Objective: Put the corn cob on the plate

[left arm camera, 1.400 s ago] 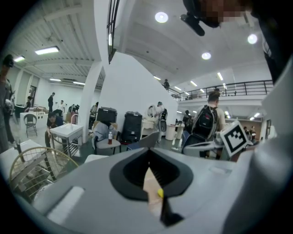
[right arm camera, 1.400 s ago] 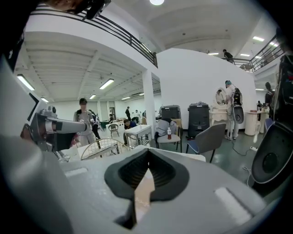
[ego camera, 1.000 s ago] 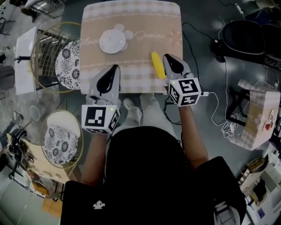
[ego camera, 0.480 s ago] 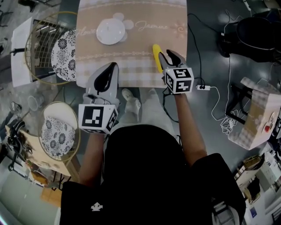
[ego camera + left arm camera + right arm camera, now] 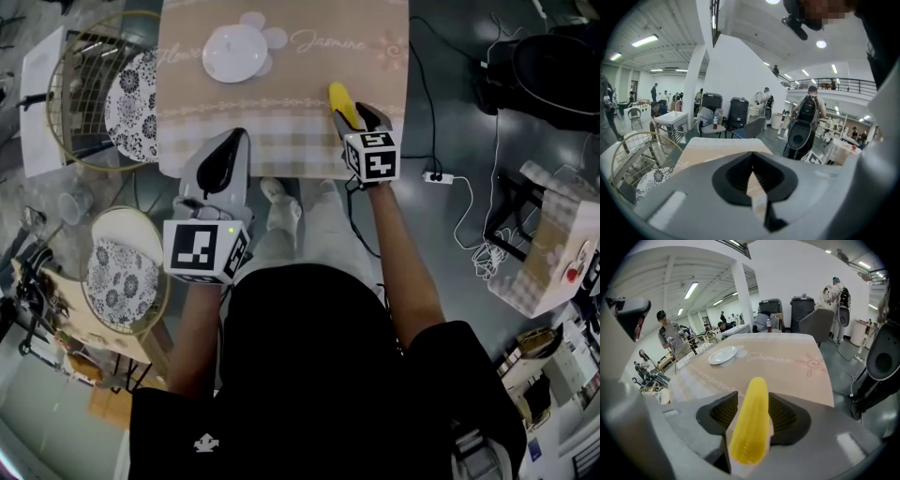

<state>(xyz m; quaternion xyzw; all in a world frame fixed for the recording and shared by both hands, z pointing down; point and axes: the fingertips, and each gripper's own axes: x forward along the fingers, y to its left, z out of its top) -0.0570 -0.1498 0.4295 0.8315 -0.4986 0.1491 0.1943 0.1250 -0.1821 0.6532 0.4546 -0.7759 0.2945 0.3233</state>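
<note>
The yellow corn cob [image 5: 341, 101] lies on the beige patterned tablecloth [image 5: 300, 141] near the table's right front. My right gripper [image 5: 357, 120] points down over the cob's near end. In the right gripper view the cob [image 5: 751, 420] lies lengthwise between the two jaws, which have just been opening and stand apart on either side of it without pressing. The white plate [image 5: 234, 52] sits at the far left of the table, also visible as the plate [image 5: 723, 355] beyond the cob. My left gripper [image 5: 230, 150] hovers at the table's front edge, shut and holding nothing [image 5: 752, 180].
Two round wire chairs with patterned cushions [image 5: 131, 103] [image 5: 120, 286] stand left of the table. A power strip and cables [image 5: 436, 176] lie on the floor to the right, near a black bag [image 5: 553, 66] and a checked box [image 5: 553, 244].
My right gripper has come down beside and over the corn cob's near end, and its jaws have opened around it. The left gripper has sunk slightly at the table's edge.
</note>
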